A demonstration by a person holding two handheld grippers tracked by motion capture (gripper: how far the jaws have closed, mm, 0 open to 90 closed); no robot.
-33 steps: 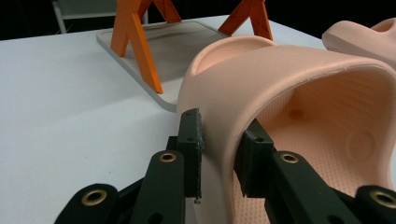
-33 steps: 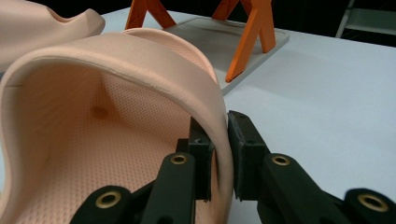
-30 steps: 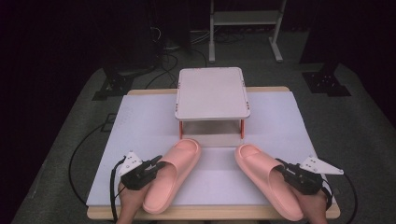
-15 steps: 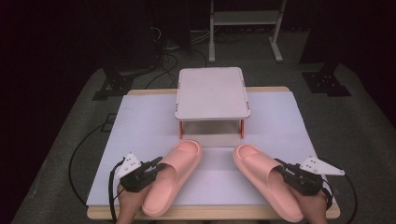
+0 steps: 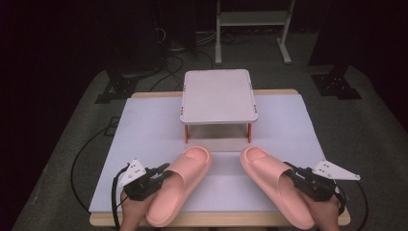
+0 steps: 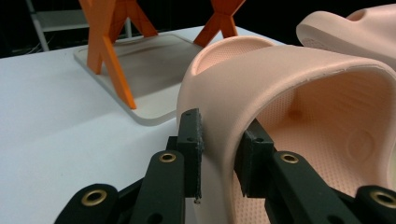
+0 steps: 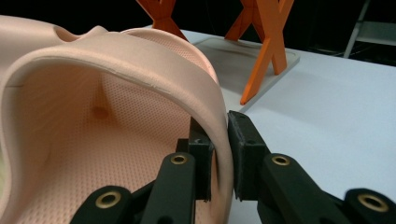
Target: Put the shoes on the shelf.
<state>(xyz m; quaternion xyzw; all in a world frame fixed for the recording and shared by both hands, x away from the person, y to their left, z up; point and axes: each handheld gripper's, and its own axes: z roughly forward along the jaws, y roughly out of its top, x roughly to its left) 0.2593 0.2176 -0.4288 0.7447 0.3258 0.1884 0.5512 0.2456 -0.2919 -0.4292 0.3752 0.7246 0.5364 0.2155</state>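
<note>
Two pink slippers lie on the white table cover, toes pointing away from the person and angled toward each other. The left slipper (image 5: 179,185) lies at the near left of the table; the right slipper (image 5: 276,185) lies at the near right. Their toes sit near one another, just in front of the small stand.

The left gripper (image 5: 161,172) meets the outer side of the left slipper's strap. In the left gripper view its two black pads (image 6: 190,149) pinch the strap wall (image 6: 219,154), one pad outside and one inside the foot opening. The right gripper (image 5: 292,172) meets the outer side of the right slipper's strap. In the right gripper view its pads (image 7: 243,149) clamp the strap edge (image 7: 220,154) in the same manner, one pad on each face.

Beyond the slippers stands a small rack (image 5: 219,95) with a pale flat top on orange crossed legs (image 6: 109,51) and a pale base plate (image 6: 154,65). The table cover (image 5: 144,130) lies on a wooden tabletop (image 5: 216,219). A hand holds each gripper at the near edge, and cables (image 5: 79,159) trail off to the left. A metal frame (image 5: 252,21) stands on the dark floor behind.
</note>
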